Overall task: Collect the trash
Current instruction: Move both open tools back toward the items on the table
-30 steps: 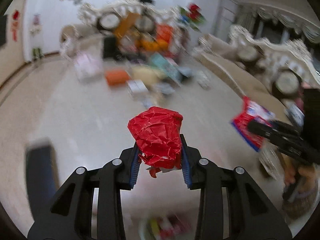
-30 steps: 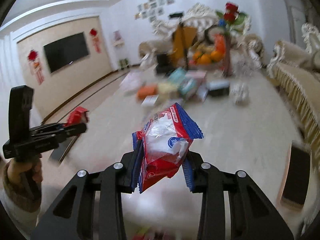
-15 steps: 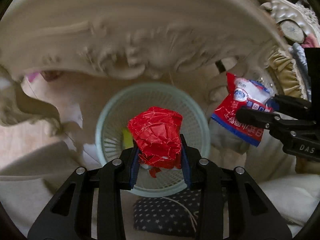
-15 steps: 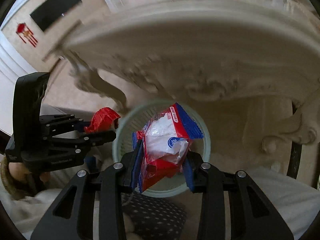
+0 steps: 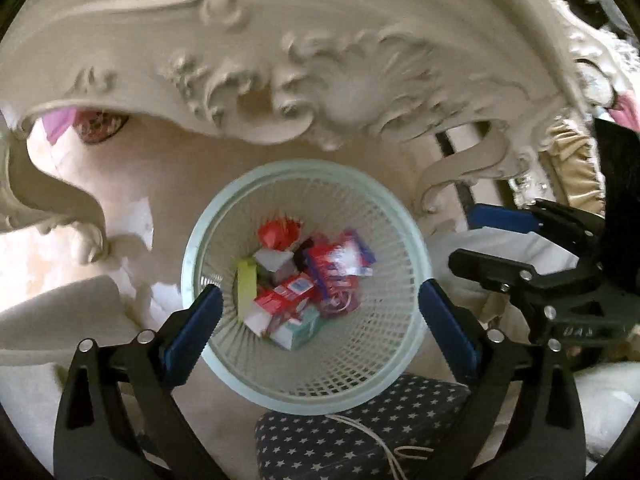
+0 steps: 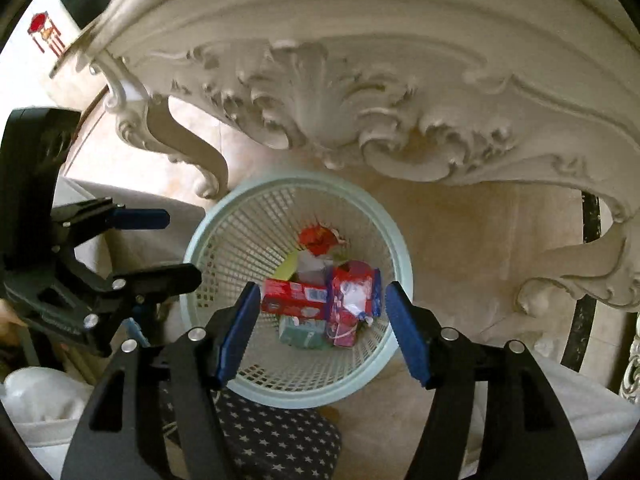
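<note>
A pale green mesh wastebasket (image 5: pixel 200 248) (image 6: pixel 392 248) stands on the floor under a carved table edge. Inside it lie the crumpled red wrapper (image 5: pixel 278 233) (image 6: pixel 318 238), the red, white and blue snack bag (image 5: pixel 340 264) (image 6: pixel 354 300) and several small boxes. My left gripper (image 5: pixel 316 312) hovers above the basket, its jaws opening wide with nothing between them; in the right wrist view it shows at the left (image 6: pixel 160 244). My right gripper (image 6: pixel 318 326) is also above the basket, jaws opening and holding nothing; the left wrist view shows it at the right (image 5: pixel 484 240).
The ornate cream table apron (image 5: pixel 320 80) (image 6: pixel 360 112) overhangs the basket's far side, with curved legs (image 6: pixel 184 148) on both sides. A dark star-patterned cushion (image 5: pixel 360 432) (image 6: pixel 276 436) lies just in front of the basket. White cloth (image 6: pixel 580 400) is at the lower corners.
Both grippers dropped from the open room down to the basket. Each then let go: the red wrapper and the snack bag fell from the jaws into the basket.
</note>
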The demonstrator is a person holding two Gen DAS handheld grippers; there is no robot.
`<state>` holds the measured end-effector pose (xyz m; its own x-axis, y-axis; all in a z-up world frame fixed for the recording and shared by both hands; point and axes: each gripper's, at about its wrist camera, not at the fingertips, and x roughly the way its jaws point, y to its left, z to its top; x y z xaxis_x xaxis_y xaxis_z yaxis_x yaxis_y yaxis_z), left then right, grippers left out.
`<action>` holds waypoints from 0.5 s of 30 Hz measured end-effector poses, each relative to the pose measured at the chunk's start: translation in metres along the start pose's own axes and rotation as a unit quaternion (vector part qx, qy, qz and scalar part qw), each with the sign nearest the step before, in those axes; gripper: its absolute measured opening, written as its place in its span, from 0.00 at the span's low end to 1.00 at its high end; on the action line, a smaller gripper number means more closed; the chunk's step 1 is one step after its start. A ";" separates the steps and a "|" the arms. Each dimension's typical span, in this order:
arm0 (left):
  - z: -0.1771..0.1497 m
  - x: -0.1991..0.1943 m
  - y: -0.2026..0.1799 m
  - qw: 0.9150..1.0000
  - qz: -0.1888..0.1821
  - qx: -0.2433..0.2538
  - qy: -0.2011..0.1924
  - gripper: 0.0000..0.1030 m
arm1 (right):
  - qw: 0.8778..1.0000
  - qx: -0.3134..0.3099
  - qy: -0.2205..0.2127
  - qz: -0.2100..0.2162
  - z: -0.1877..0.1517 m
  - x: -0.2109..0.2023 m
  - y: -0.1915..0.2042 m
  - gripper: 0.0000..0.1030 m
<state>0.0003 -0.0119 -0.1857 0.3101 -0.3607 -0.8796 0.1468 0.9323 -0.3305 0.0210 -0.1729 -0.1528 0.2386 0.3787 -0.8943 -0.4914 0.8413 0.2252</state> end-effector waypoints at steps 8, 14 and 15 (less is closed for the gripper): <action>0.037 -0.112 -0.044 0.989 -0.049 0.081 -0.112 0.94 | 0.992 -0.047 -0.118 0.017 0.027 -0.111 -0.005 0.60; 0.147 -0.169 -0.043 0.953 0.051 0.152 -0.257 0.94 | 0.954 0.047 -0.285 -0.082 0.115 -0.188 -0.069 0.62; 0.168 -0.166 -0.038 0.953 0.054 0.145 -0.260 0.94 | 0.946 0.061 -0.302 -0.098 0.134 -0.193 -0.081 0.64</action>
<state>0.1007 0.0081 0.0308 0.7512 -0.2968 -0.5896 0.3165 0.9458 -0.0729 0.1267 -0.2623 0.0532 0.7687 0.3305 -0.5477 -0.2964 0.9428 0.1529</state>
